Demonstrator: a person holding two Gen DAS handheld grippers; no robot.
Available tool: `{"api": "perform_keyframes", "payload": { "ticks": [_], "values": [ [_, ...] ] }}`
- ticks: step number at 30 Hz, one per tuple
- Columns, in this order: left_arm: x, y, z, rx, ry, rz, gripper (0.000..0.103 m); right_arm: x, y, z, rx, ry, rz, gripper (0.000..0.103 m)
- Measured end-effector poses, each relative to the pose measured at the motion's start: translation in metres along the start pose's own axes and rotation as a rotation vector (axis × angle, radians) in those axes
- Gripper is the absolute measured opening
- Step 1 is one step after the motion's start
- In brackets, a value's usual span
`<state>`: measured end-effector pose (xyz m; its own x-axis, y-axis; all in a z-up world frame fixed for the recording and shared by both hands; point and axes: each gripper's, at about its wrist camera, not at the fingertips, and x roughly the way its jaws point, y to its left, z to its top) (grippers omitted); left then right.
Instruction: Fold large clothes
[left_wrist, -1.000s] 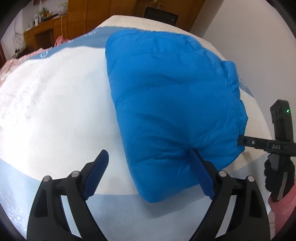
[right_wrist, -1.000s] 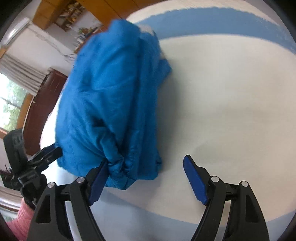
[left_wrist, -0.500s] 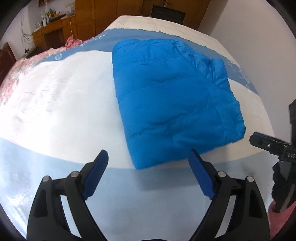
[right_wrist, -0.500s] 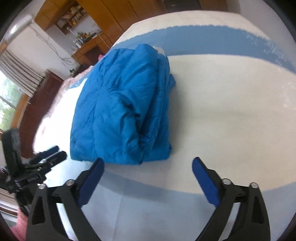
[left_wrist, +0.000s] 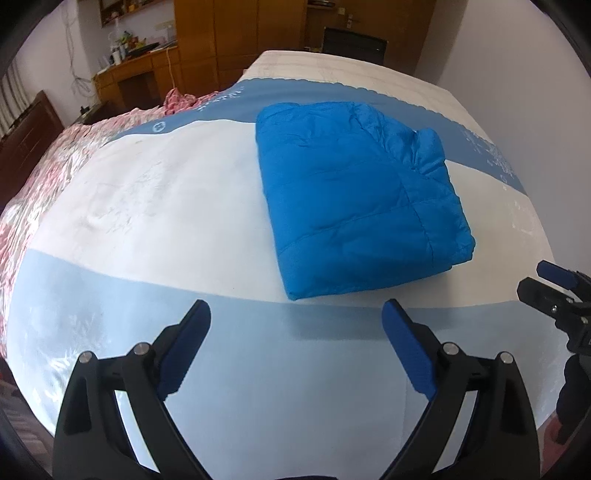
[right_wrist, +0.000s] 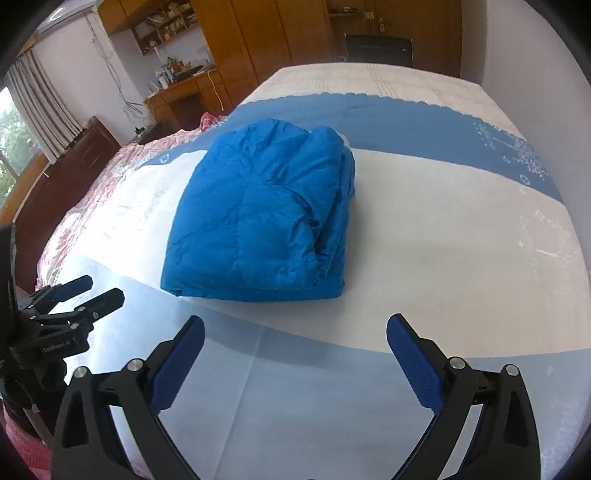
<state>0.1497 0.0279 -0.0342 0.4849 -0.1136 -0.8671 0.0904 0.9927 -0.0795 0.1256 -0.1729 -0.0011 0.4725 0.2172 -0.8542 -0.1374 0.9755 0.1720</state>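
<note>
Blue puffer jacket (left_wrist: 358, 195) folded, lying mid-bed (left_wrist: 147, 206). Left gripper (left_wrist: 295, 334) and right gripper (right_wrist: 295, 341): jaws wide, empty, over near edge.

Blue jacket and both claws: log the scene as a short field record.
garment: blue padded jacket, folded into a compact bundle
surface: bed with white and blue cover
left claw: open, empty, clear of the jacket
right claw: open, empty, clear of the jacket
contact: neither claw touches the jacket
background: wooden wardrobe, desk, pink floral quilt at the bed's edge
</note>
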Motion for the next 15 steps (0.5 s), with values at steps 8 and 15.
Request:
{"api": "perform_keyframes", "payload": {
  "ticks": [8, 15],
  "values": [
    [-0.027, 0.004, -0.009, -0.020, -0.041, 0.026, 0.093, -0.019, 0.006, -0.005, 0.001, -0.011, 0.021, 0.099],
    [-0.043, 0.004, -0.015, -0.028, -0.057, 0.019, 0.093, -0.029, 0.007, -0.010, 0.000, -0.010, 0.022, 0.099]
  ]
}}
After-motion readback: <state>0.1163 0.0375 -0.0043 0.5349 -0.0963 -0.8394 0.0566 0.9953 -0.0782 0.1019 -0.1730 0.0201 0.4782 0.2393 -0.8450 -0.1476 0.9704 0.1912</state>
